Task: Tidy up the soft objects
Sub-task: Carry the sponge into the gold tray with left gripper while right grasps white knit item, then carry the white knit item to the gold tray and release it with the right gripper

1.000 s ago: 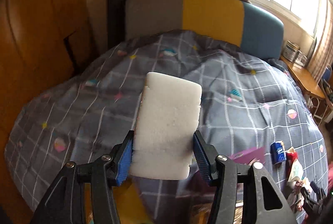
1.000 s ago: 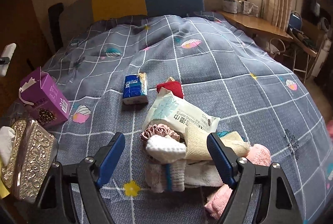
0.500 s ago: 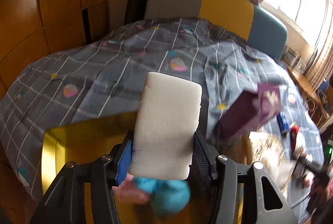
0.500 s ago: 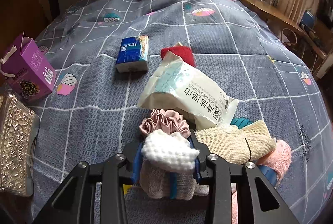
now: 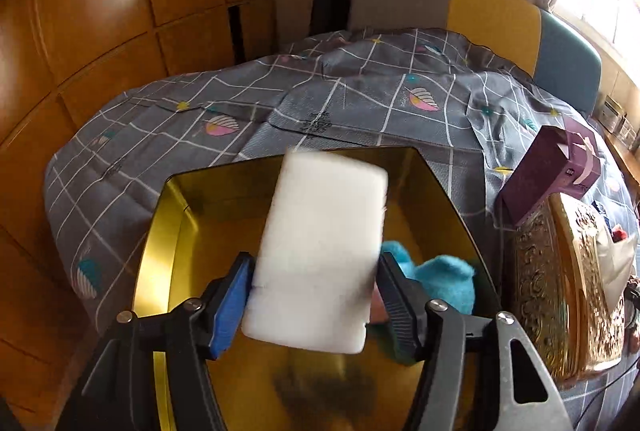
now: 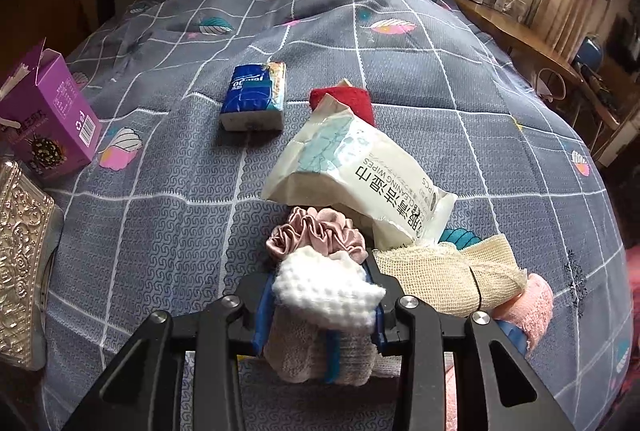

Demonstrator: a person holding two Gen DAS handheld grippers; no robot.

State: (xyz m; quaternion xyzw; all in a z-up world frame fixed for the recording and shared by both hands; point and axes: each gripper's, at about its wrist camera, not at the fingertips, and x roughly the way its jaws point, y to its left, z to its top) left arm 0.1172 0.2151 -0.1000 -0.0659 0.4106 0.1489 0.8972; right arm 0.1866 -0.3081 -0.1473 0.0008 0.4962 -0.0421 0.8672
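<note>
Left wrist view: the left gripper [image 5: 314, 305] has its jaws pinching a white sponge block [image 5: 320, 251] by its two long sides, near the lower end; the block stands tilted above the open gold tin [image 5: 160, 231]. Inside the tin, to the right of the block, lies a teal fuzzy cloth [image 5: 440, 281] with a small pink item beside it, mostly hidden. The tin rests on the grey grid-pattern bedspread [image 5: 192, 135]. Just right of the tin sits an embossed gold tissue box [image 5: 560, 291], and behind that box a purple carton [image 5: 552, 175]. Right wrist view: the right gripper [image 6: 318, 305] has its jaws closed on a white knobbly cloth [image 6: 326, 289] — the top piece of a pile on the bedspread. Touching the cloth on its far side is a pink satin scrunchie [image 6: 316, 233]; a folded beige towel with a blue stripe [image 6: 320, 351] lies under it. Right of the cloth lie a cream mesh cloth [image 6: 448, 271] and a pink towel [image 6: 532, 305]. Beyond the scrunchie lies a cleaning-wipes pack [image 6: 360, 171], with a red cloth [image 6: 348, 101] behind it and a blue tissue pack [image 6: 256, 97] well apart to the left.
</note>
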